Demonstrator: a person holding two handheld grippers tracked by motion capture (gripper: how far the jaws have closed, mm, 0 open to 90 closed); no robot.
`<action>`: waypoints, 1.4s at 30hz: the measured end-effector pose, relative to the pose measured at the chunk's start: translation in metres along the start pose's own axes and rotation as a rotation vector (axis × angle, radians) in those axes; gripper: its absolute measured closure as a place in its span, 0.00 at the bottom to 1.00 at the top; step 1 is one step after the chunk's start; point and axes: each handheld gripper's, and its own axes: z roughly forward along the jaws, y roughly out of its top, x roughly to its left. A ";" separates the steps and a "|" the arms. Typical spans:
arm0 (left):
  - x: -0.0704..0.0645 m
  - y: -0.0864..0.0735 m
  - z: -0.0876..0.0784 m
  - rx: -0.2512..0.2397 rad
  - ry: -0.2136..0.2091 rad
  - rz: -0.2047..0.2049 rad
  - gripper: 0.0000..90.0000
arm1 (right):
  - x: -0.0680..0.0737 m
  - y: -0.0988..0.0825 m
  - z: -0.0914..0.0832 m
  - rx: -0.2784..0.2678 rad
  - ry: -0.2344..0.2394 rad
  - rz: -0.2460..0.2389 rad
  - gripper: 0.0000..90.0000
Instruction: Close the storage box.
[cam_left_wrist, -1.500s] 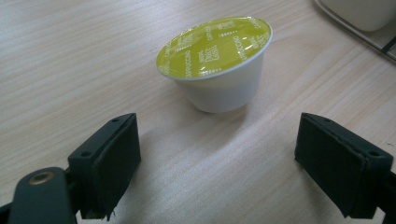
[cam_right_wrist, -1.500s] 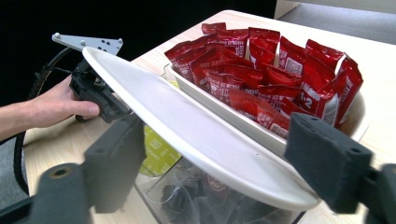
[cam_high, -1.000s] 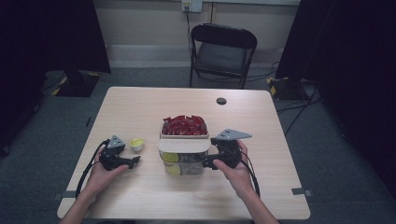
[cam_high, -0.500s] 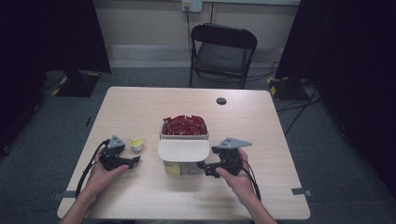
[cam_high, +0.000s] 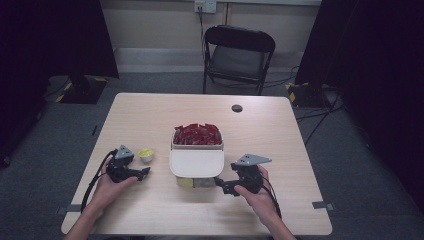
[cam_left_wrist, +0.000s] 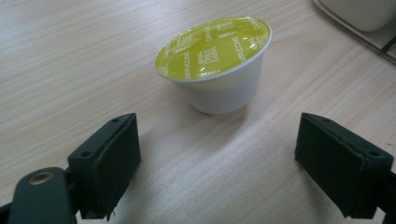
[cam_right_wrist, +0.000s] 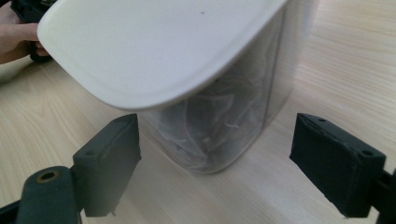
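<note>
A clear two-part container (cam_high: 196, 157) stands mid-table. Its back part holds red packets (cam_high: 196, 135); a white lid (cam_high: 196, 162) lies tilted over the front part. In the right gripper view the lid (cam_right_wrist: 154, 46) overhangs the clear wall (cam_right_wrist: 224, 126), with pale sachets behind it. My right gripper (cam_high: 223, 185) (cam_right_wrist: 215, 144) is open, just right of the container's front, holding nothing. A white coffee capsule with a yellow-green foil top (cam_high: 146, 154) (cam_left_wrist: 215, 60) stands left of the container. My left gripper (cam_high: 142, 172) (cam_left_wrist: 222, 140) is open, just short of the capsule.
A small black round object (cam_high: 237, 108) lies on the table's far side. A black folding chair (cam_high: 239, 55) stands beyond the table. Cables run over the floor at the right. The other hand (cam_right_wrist: 18, 37) shows past the lid in the right gripper view.
The white lid has swung forward and down over the container's front part. My right gripper has drawn back a little toward the table's front edge. The left gripper has stayed put.
</note>
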 end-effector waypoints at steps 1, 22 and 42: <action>0.000 0.000 0.000 0.000 0.000 0.000 0.15 | -0.001 -0.001 -0.002 -0.003 -0.005 0.003 0.17; 0.000 0.000 0.000 -0.001 0.000 0.001 0.15 | -0.070 -0.017 -0.034 -0.021 -0.194 0.178 0.17; 0.000 0.000 0.000 -0.002 0.001 0.000 0.15 | -0.114 -0.045 -0.019 0.123 -0.427 0.187 0.17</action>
